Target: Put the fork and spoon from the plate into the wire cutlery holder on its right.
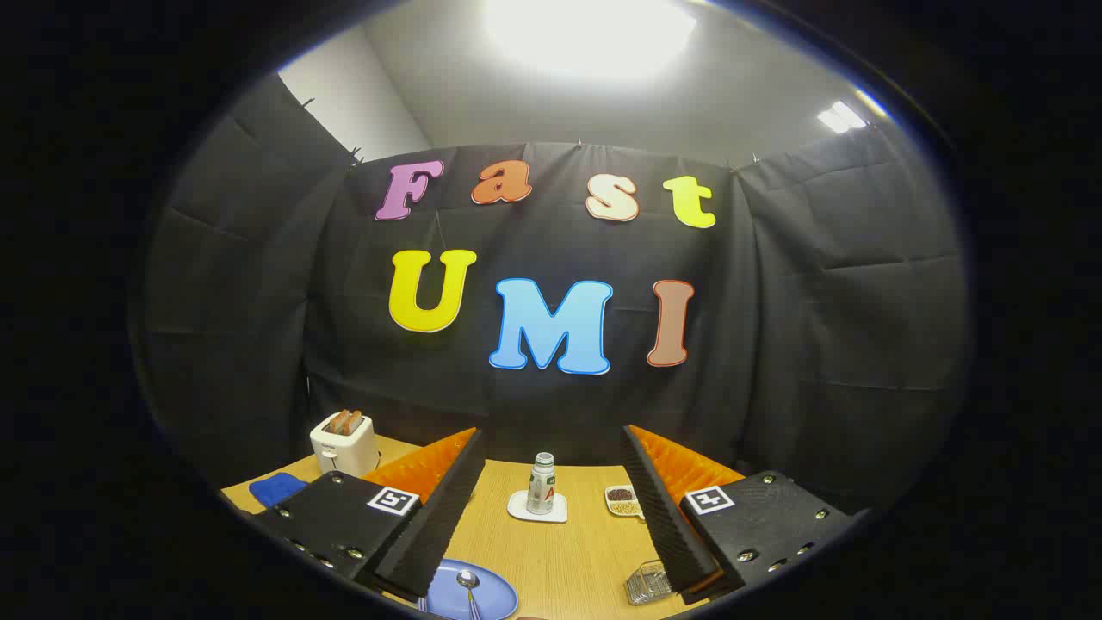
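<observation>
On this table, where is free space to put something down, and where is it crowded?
Bare wood lies between the open gripper fingers, from the blue plate up to the bottle. Crowded: the wire holder beside the right finger, and the toaster with blue cloth.

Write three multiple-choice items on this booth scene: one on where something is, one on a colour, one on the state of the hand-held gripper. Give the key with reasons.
1. Where does the bottle stand?
A. on the blue plate
B. on a white coaster, beyond the fingers
C. inside the wire holder

2. What colour is the plate under the spoon?
A. blue
B. red
C. white

3. How is the hand-held gripper?
A. shut on the spoon
B. shut on the bottle
C. open, holding nothing

Key:
1 B: the bottle rests upright on the white coaster, farther along the table than the fingertips.
2 A: the plate near the left finger is blue, with the spoon lying on it.
3 C: the fingers stand wide apart with bare table between them; the wire holder sits by the right finger, untouched.
</observation>
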A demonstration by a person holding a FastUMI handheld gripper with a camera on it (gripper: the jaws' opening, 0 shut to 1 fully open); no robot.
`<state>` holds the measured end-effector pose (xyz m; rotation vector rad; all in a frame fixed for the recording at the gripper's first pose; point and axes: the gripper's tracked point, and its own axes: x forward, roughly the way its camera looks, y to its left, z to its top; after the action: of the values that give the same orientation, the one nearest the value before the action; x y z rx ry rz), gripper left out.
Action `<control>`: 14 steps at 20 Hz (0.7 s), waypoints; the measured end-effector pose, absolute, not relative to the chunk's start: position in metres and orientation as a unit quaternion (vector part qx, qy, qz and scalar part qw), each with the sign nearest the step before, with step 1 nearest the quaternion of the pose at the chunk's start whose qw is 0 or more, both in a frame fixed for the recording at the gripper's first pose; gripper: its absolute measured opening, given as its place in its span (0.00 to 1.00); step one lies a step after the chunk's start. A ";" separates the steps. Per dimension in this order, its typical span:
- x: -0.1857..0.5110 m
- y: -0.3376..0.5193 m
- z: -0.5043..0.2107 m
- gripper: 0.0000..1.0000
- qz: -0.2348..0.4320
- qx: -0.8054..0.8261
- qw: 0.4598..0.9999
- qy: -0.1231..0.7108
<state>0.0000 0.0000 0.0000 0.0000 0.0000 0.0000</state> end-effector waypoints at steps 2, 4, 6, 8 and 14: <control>0.000 0.000 -0.001 0.97 0.000 -0.001 1.000 0.001; -0.001 0.000 -0.002 0.97 -0.001 -0.001 1.000 0.002; -0.002 -0.001 -0.002 0.97 -0.002 0.000 1.000 0.002; -0.001 -0.003 -0.003 0.97 -0.003 0.001 1.000 0.004; -0.002 -0.006 -0.003 0.97 -0.008 0.009 1.000 0.004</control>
<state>-0.0020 -0.0059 -0.0034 0.0173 0.0085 -0.0167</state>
